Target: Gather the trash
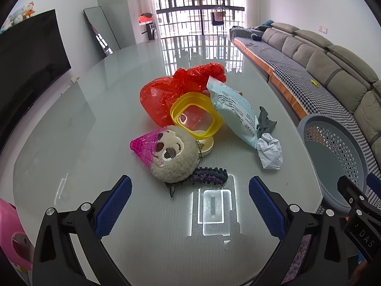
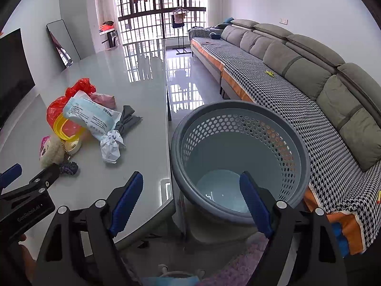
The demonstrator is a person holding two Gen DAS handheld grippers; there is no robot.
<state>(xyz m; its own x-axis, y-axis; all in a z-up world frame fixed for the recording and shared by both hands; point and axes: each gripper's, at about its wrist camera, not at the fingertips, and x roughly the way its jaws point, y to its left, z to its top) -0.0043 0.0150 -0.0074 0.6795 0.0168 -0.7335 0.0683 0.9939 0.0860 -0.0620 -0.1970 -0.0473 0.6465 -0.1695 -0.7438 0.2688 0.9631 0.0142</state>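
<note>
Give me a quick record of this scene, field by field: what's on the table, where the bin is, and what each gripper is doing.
surface: glass table
trash pile: red plastic bag, blue wrapper, crumpled paper
other items: plush toy, yellow container
bin: grey basket, beside the table edge, nothing visible inside
left gripper: open, holding nothing
right gripper: open, holding nothing

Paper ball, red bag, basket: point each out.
paper ball (image 1: 270, 152), left wrist view, middle of the crumple
red bag (image 1: 162, 95), left wrist view, its lower bulge
basket (image 2: 240, 106), right wrist view, far rim
</note>
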